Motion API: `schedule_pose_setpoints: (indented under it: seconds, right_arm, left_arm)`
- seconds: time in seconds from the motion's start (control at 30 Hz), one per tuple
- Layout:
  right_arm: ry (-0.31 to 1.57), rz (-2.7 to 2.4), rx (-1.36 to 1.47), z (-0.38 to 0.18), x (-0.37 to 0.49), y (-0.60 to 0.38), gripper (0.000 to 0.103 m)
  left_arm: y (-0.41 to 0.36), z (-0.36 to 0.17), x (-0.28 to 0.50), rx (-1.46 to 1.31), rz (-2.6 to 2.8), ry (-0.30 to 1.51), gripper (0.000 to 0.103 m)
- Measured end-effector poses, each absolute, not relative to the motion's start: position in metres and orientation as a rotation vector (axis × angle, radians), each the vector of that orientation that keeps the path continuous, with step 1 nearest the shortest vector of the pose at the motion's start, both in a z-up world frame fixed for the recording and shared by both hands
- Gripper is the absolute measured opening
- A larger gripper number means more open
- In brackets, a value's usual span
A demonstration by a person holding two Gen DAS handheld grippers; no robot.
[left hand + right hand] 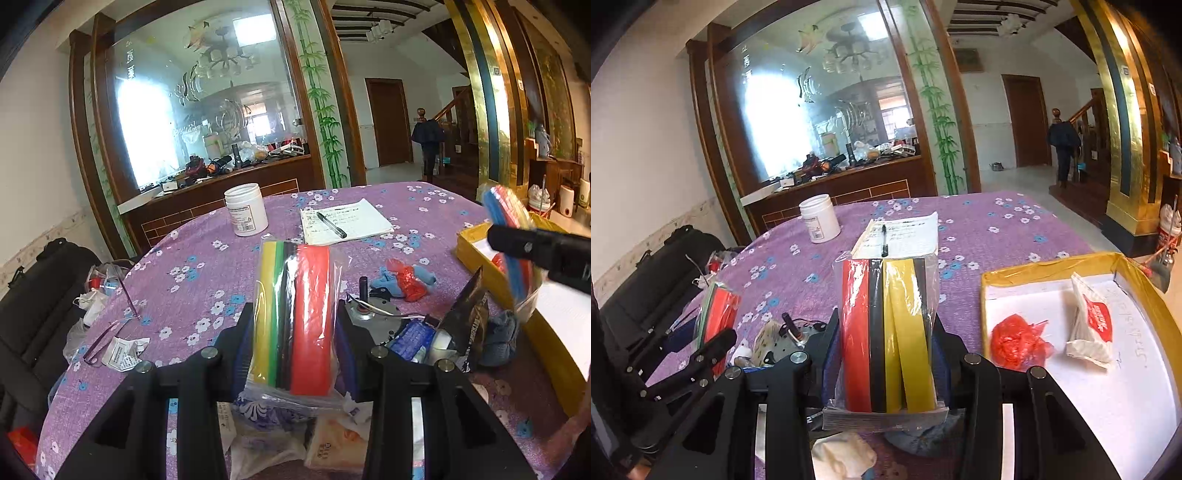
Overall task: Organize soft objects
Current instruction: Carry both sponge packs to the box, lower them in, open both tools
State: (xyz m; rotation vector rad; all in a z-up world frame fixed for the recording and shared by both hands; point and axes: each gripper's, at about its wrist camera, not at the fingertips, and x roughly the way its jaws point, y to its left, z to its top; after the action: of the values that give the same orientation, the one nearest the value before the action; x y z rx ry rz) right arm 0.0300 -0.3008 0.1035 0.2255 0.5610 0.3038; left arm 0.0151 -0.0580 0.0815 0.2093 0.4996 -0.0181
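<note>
My left gripper (295, 325) is shut on a clear bag of coloured foam strips (295, 314), yellow, green, black and red, held above the purple flowered table (192, 288). My right gripper (886, 332) is shut on a second bag of strips (890, 332), red, black and yellow. The right gripper (535, 247) shows at the right in the left wrist view, over the yellow box (476, 254). The left gripper (713, 343) with its bag (718, 314) shows at the left in the right wrist view. The yellow box (1052, 264) holds a red plastic bag (1015, 343) and a white packet (1093, 325).
On the table stand a white jar (246, 210) and a notepad with a pen (343, 221). Blue and red soft bits (406, 280), a small motor (369, 314), packets, a blue cloth (498, 339) and glasses (110, 332) lie near me. A black bag (40, 295) sits left of the table.
</note>
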Motion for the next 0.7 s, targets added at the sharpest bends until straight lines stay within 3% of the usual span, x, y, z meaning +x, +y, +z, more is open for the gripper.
schedule_pose_setpoints:
  seconds: [0.3,0.7]
  right_arm:
    - [0.566,0.253,0.282,0.104,0.039,-0.335,0.045]
    - [0.553,0.147,0.413,0.113,0.045,-0.422,0.045]
  left_arm:
    - [-0.071,0.09,0.018,0.214,-0.005,0.515,0.038]
    - [-0.164,0.117,0.03,0.189,-0.225,0.6,0.038]
